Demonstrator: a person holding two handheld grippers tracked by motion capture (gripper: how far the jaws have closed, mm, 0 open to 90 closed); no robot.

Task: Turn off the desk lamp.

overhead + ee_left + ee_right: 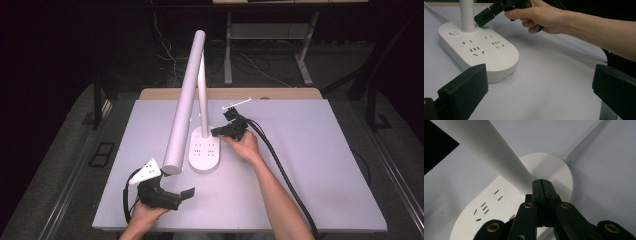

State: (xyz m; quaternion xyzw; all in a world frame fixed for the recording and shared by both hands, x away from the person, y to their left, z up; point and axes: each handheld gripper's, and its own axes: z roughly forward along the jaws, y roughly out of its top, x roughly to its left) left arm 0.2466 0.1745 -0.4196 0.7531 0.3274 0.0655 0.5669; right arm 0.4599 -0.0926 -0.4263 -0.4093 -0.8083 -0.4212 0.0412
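White lamp base (204, 150) rests on the tabletop (320, 165). Right tool (216, 132), jaws fully closed and empty, touches the base beside the stem (499, 160). Left tool (189, 192) sits wide open, empty.

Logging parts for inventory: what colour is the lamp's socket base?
White; the lamp base shows best in the left gripper view.
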